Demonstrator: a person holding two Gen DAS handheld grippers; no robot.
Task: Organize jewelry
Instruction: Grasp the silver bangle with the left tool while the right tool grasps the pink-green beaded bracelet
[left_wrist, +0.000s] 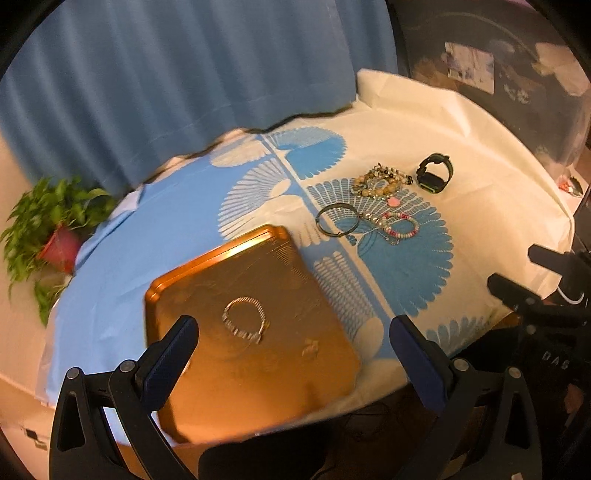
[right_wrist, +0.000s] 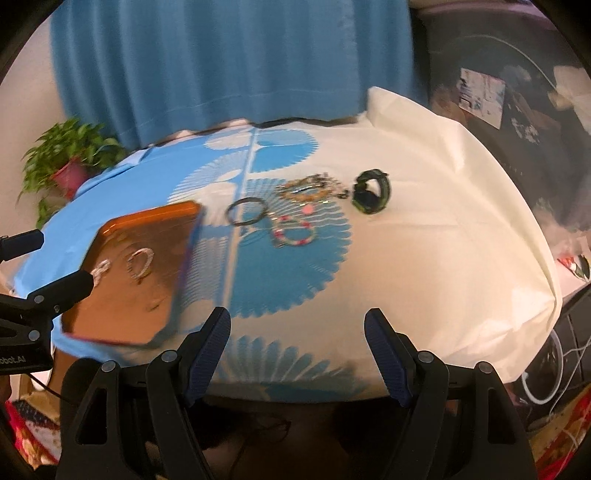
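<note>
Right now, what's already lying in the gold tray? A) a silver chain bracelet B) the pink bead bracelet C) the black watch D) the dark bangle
A: a silver chain bracelet lies on the gold tray, while the watch, pink bead bracelet and dark bangle all lie out on the tablecloth.

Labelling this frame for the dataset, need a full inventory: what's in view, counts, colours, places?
tray: 1, orange-gold, left on the table
silver bracelet: 1, in the tray
dark bangle: 1, on the cloth beyond the tray
beaded bracelets: a pile, beige and pink, right of the bangle
watch: 1, black-green, far right
tablecloth: 1, cream and blue
curtain: blue, behind
potted plant: 1, green, red pot, far left
left gripper: open, above the tray
right gripper: open, empty
</note>
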